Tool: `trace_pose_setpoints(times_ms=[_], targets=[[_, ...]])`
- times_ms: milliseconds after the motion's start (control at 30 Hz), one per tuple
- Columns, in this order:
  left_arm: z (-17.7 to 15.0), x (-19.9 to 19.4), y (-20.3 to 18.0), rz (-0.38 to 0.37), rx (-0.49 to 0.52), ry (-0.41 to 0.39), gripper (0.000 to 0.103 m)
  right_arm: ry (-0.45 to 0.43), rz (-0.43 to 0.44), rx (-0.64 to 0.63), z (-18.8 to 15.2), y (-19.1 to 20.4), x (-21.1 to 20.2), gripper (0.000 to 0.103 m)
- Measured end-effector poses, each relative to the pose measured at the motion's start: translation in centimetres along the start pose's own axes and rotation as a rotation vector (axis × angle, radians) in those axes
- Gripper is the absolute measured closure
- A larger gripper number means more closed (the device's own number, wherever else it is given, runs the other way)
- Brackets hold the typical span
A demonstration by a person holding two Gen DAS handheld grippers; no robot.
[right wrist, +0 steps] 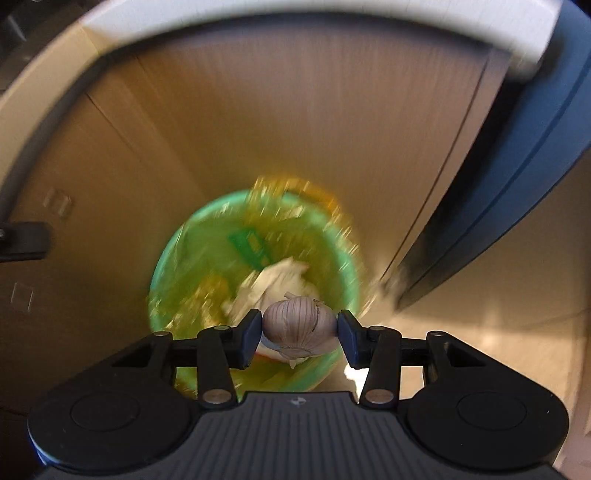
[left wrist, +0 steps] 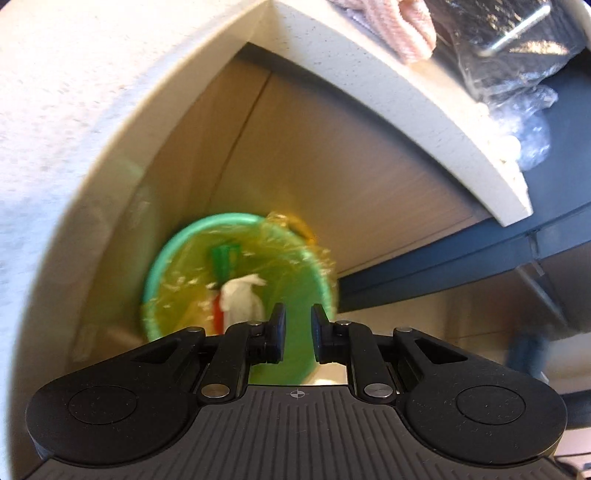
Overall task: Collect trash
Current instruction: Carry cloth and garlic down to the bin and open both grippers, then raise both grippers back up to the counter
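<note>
A green trash bin [left wrist: 162, 266] with a yellow plastic liner stands on the floor below the counter. It holds crumpled white paper [left wrist: 240, 299] and a green wrapper [left wrist: 223, 260]. My left gripper [left wrist: 298, 332] hangs above the bin, its jaws a small gap apart with nothing between them. In the right wrist view the same bin [right wrist: 162, 258] lies below. My right gripper [right wrist: 300, 332] is shut on a garlic bulb [right wrist: 300, 325] and holds it over the bin's near rim. Both views are blurred.
A pale speckled countertop [left wrist: 369, 77] juts out above, carrying a pink cloth [left wrist: 391, 26] and a clear plastic bag [left wrist: 517, 74]. Beige cabinet doors [right wrist: 295, 129] stand behind the bin. A dark blue panel [right wrist: 517, 166] is to the right.
</note>
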State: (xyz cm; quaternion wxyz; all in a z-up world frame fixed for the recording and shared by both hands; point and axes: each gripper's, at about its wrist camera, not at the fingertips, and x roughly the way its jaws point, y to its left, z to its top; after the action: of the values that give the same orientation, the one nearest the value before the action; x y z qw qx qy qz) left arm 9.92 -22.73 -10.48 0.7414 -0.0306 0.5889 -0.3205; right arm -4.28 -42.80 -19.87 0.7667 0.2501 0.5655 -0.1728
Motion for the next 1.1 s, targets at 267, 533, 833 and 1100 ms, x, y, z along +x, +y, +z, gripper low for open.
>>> trace_pose_setpoints(times_ms=[267, 533, 833, 1100], targets=[[-0.8, -1.8, -0.5, 0.063, 0.086, 0.016, 0.086, 0.225, 0.027, 0.068, 1.1, 2.0, 13.5, 0.058], [-1.1, -4.3, 1.6, 0.040, 0.049, -0.008, 0.086, 0.296, 0.027, 0.118, 3.3, 2.0, 18.3, 0.054], [-2.2, -10.7, 3.0, -0.113, -0.014, -0.183, 0.086, 0.110, 0.027, 0.097, 5.5, 0.1, 6.9, 0.053], [-3.8, -20.8, 8.3, -0.088, -0.138, -0.492, 0.086, -0.240, -0.028, -0.275, 5.6, 8.8, -6.5, 0.042]])
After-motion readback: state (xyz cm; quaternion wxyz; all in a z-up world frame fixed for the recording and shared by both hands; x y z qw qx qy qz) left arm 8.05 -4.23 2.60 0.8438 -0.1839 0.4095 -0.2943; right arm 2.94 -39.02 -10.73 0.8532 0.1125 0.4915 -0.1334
